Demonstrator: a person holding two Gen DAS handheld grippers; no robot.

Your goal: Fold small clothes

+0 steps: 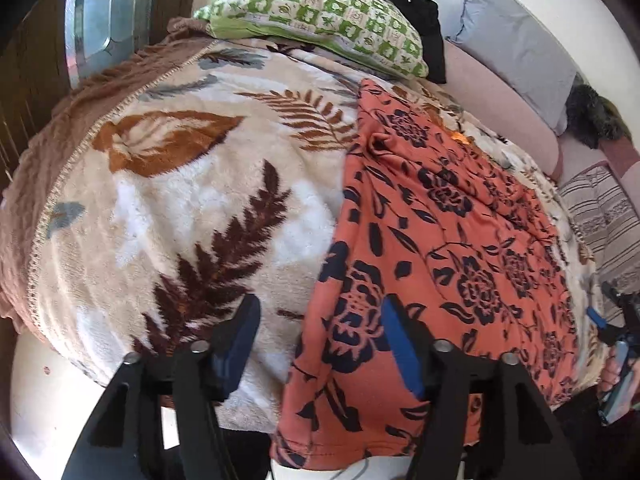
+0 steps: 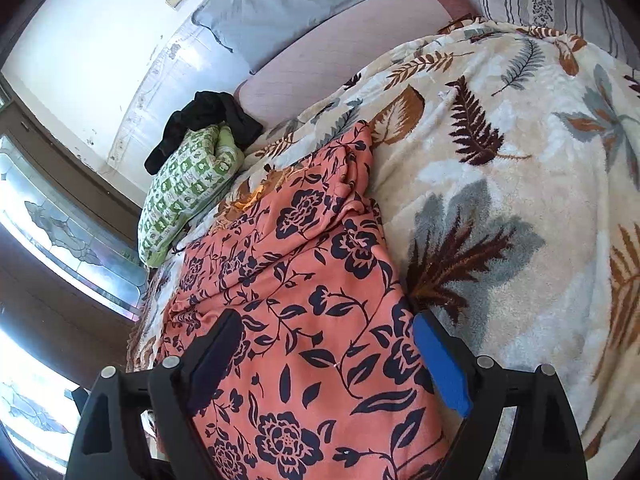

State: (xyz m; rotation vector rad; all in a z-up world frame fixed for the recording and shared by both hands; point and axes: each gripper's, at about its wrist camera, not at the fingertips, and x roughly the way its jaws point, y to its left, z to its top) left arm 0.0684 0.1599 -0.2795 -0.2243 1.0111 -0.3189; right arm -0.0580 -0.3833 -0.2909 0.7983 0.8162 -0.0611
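An orange garment with a dark blue flower print (image 1: 440, 240) lies spread lengthwise on a leaf-patterned blanket (image 1: 192, 184); it also shows in the right wrist view (image 2: 304, 292). Its near hem hangs over the bed's front edge. My left gripper (image 1: 320, 320) is open, empty, over the garment's near left edge. My right gripper (image 2: 324, 340) is open, empty, above the garment's near end; it also shows at the right edge of the left wrist view (image 1: 616, 340). The garment's far end is bunched.
A green patterned pillow (image 1: 316, 20) with a black garment (image 1: 416, 12) behind it lies at the bed's far end. A grey pillow (image 1: 516, 44) and a striped cushion (image 1: 604, 216) lie by the wall. A window (image 2: 60, 224) is at the left.
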